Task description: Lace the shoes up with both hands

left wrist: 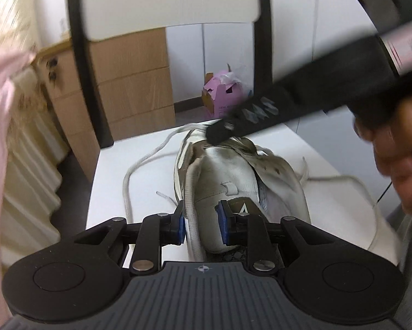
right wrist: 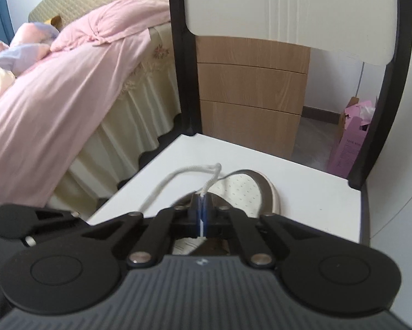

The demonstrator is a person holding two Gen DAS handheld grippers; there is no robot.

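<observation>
White leather, scuffed grey-brown, covers the shoe [left wrist: 233, 181], which I see lying on the white seat of a chair [right wrist: 310, 198] with its tongue facing my left camera and its perforated insole showing in the right view. Its lace [left wrist: 140, 170] is loose: one pale cord loops out over the seat on the near-left side of the shoe and runs back up along the eyelet edge. My left gripper [left wrist: 201, 221] is partly open, blue pads on either side of that stretch of lace and the edge of the tongue, not closed on anything that I can see. My right gripper [right wrist: 202, 214] is closed, its blue pads pressed together on a white strand of the lace, which rises from between them and bends away over the shoe. In the left view that same tool reaches in from the upper right, blurred, its tip over the toe end of the shoe, with the person's hand [left wrist: 401, 170] on its handle. Beyond the black chair frame stand a wooden drawer unit [right wrist: 249, 88] and a pink box [left wrist: 219, 99] on the floor by the wall. A bed with a pink quilt [right wrist: 68, 88] lies to the left.
</observation>
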